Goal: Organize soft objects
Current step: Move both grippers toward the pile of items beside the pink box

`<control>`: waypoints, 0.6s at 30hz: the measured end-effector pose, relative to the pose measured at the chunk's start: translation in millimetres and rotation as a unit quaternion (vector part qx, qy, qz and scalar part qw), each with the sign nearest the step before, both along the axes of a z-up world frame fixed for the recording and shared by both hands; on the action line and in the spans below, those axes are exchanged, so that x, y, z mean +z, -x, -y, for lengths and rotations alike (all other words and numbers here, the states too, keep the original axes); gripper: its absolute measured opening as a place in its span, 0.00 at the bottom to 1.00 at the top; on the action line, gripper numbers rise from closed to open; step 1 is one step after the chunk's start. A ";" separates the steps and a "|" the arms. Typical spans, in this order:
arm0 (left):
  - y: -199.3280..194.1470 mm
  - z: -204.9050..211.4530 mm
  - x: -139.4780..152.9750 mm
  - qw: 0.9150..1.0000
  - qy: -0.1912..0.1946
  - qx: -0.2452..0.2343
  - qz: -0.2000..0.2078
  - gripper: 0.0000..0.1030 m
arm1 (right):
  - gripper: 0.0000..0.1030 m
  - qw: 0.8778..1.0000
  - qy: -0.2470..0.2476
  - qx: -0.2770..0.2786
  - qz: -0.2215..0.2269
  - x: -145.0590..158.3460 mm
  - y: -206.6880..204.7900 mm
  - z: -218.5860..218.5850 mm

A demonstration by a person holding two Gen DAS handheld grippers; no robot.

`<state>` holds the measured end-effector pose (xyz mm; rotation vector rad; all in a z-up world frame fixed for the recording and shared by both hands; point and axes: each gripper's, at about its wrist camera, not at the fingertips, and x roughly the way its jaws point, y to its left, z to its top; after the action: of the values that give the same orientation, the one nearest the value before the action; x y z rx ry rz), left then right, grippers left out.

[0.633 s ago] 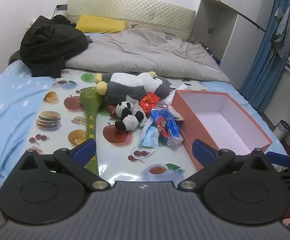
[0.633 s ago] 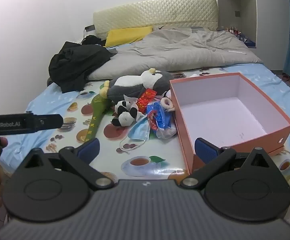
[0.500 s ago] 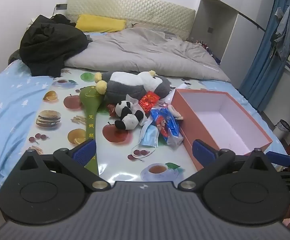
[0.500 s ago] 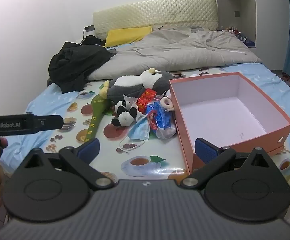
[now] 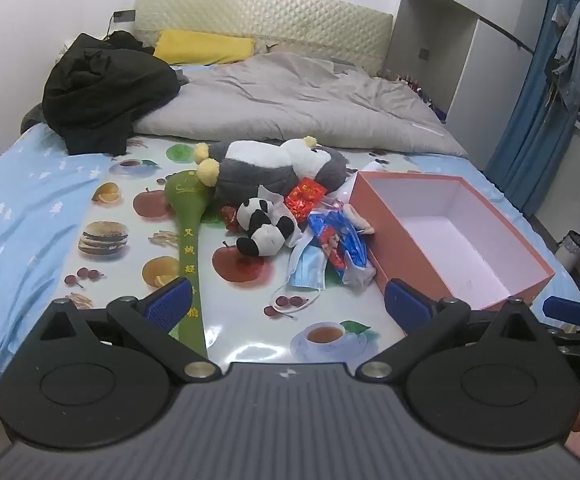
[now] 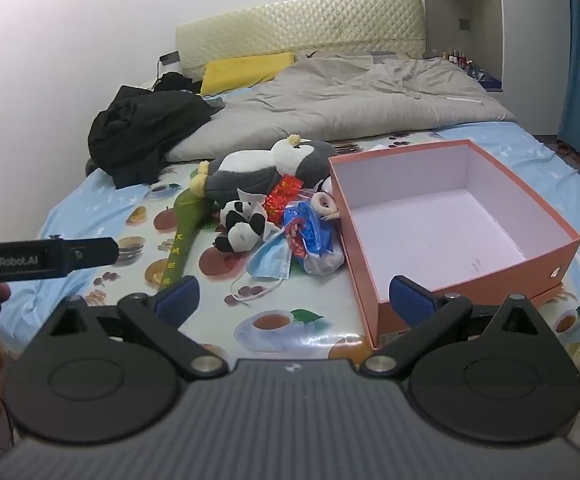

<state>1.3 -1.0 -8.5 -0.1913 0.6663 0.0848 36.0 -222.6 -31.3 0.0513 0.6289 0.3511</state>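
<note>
A pile of soft things lies mid-bed on a fruit-print sheet: a big grey-and-white plush [image 5: 278,170] [image 6: 258,170], a small panda plush [image 5: 264,227] [image 6: 242,226], a green padded stick [image 5: 188,236] [image 6: 182,232], a blue face mask [image 5: 308,268] [image 6: 272,262], red [image 5: 305,196] and blue packets [image 5: 340,242] [image 6: 308,232]. An empty orange box [image 5: 502,224] [image 6: 530,196] stands right of the pile. My left gripper [image 5: 288,304] and right gripper [image 6: 294,300] both hover open short of the bed's near edge, holding nothing.
A black jacket [image 5: 102,88] [image 6: 142,128], grey duvet [image 5: 290,100] [image 6: 350,104] and yellow pillow [image 5: 204,46] lie toward the headboard. Blue curtains [image 5: 530,100] and a small bin [image 5: 574,246] stand right of the bed. A hand holds the left gripper's body [image 6: 38,258].
Both views have shifted only slightly; the pile and box lie where they were. Both grippers stay open.
</note>
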 end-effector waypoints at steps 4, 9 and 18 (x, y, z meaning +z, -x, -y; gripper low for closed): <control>-0.9 2.1 -1.9 1.000 -0.001 -0.004 -0.002 1.00 | 1.00 1.000 -0.001 0.000 -0.002 -0.8 -0.3 -0.2; -2.1 2.1 -2.2 1.000 -0.002 -0.006 -0.003 1.00 | 1.00 1.000 -0.003 0.000 -0.001 -1.6 0.3 -0.2; -2.9 0.3 -3.7 1.000 -0.001 -0.009 -0.004 1.00 | 1.00 1.000 -0.002 0.000 -0.004 -2.6 0.5 -1.6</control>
<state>4.2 -1.3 -12.3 -0.1823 0.6755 0.0690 35.6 -221.0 -33.8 0.0571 0.6360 0.3519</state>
